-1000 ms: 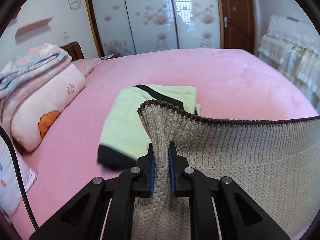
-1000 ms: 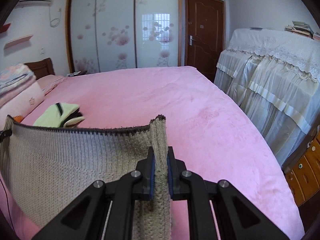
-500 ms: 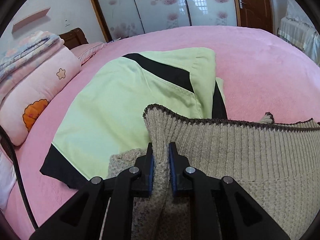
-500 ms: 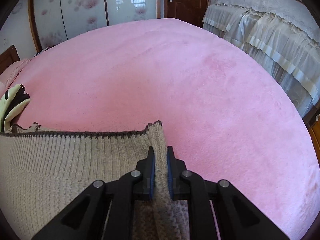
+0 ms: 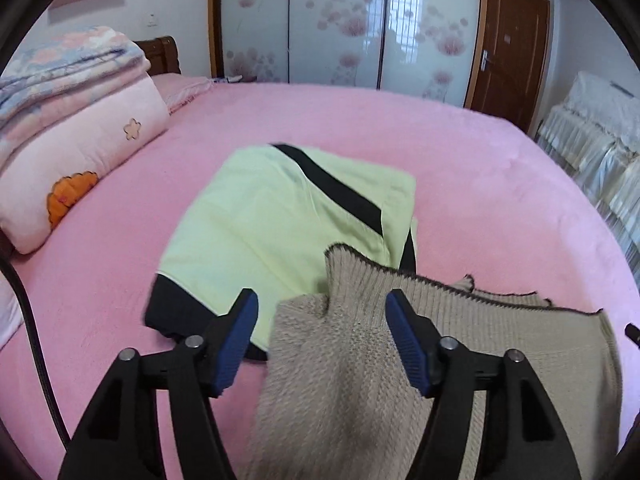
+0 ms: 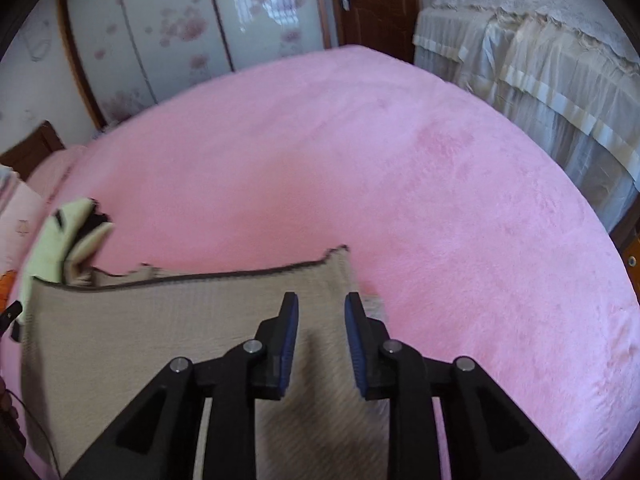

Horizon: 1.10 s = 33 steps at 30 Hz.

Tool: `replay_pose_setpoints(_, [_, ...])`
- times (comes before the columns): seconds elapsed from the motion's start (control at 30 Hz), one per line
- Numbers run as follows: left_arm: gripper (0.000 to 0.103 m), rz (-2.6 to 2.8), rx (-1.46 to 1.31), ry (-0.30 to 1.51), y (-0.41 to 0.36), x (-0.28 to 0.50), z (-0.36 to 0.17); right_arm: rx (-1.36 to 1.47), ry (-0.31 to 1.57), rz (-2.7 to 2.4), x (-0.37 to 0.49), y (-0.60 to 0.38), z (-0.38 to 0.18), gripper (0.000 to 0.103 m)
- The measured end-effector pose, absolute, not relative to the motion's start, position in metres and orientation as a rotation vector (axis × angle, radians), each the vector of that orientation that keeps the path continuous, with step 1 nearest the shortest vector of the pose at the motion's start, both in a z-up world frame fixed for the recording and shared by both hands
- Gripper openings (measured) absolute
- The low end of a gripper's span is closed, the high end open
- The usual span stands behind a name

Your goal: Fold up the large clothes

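With both jaws just opened, the left gripper [image 5: 322, 320] and right gripper [image 6: 321, 316] should back straight off the beige ribbed knit sweater [image 5: 460, 360], lying lower-centre on the pink plush bedspread [image 6: 400, 168], without snagging it.

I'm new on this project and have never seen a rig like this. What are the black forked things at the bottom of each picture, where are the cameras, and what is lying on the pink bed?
Each black fork is a hand-held claw. A person carries one in each hand, and a wide-angle camera on each looks forward along its two blue-padded fingers.

One picture looks along the left claw, the other along the right claw.

A beige knitted sweater lies on the pink bed, and its left corner overlaps a folded light green and black garment. Rolled bedding sits at the far left.

Nothing is held now. Both claws have just been opening, the left wider. The sweater lies between the fingers of each, but the pads do not press it.
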<state>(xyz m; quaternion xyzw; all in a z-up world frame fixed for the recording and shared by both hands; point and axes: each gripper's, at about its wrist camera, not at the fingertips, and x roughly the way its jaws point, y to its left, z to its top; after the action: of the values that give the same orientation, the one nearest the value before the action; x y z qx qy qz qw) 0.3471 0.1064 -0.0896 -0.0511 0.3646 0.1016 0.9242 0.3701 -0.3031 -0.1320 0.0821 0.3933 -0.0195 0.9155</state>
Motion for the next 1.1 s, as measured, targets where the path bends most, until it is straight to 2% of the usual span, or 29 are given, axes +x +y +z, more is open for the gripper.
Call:
replay_pose_setpoints(0.17, [0.065,0.125,-0.139,0.739,0.084,0.337,-0.086,0.111,0.816,0.111,0.357,-0.234,-0.122,0.025])
replay_pose_setpoints(0.33, [0.065,0.09,-0.135,0.808,0.03,0.359,-0.13,0.085,0.82,0.258,0.362,-0.146,-0.136,0.025])
replay_pose_setpoints(0.43, [0.065,0.157,-0.053,0.825,0.017,0.377,-0.159,0.059,0.841,0.235,0.379,-0.127,-0.16,0.025])
replay_pose_setpoints(0.53, [0.066,0.216,0.016,0.825,0.032,0.39,-0.178,0.047,0.888,0.136,0.401,-0.154,-0.186,0.022])
replay_pose_setpoints(0.6, [0.066,0.179,-0.004,0.796,0.052,0.388,-0.176,0.112,0.89,0.157,0.408,-0.195,-0.195,0.0])
replay_pose_setpoints(0.67, [0.065,0.199,-0.004,0.768,0.073,0.385,-0.173,0.114,0.878,0.109,0.409,-0.228,-0.195,0.0])
replay_pose_setpoints(0.7, [0.056,0.191,-0.021,0.759,0.081,0.383,-0.172,0.081,0.857,0.051,0.408,-0.249,-0.193,0.0])
replay_pose_setpoints(0.73, [0.052,0.173,-0.039,0.762,0.091,0.384,-0.172,0.061,0.845,0.003,0.407,-0.264,-0.192,0.0])
replay_pose_setpoints(0.8, [0.05,0.15,-0.042,0.783,0.098,0.388,-0.176,0.028,0.846,-0.167,0.408,-0.303,-0.195,0.002])
replay_pose_setpoints(0.9, [0.05,0.16,-0.019,0.763,0.095,0.389,-0.174,0.224,0.87,-0.12,0.408,-0.352,-0.2,0.0])
replay_pose_setpoints(1.0, [0.048,0.156,-0.08,0.743,0.108,0.387,-0.173,0.228,0.863,-0.109,0.407,-0.355,-0.2,0.0])
replay_pose_setpoints(1.1, [0.055,0.226,-0.139,0.755,0.133,0.383,-0.176,0.289,0.848,-0.075,0.402,-0.363,-0.205,0.0])
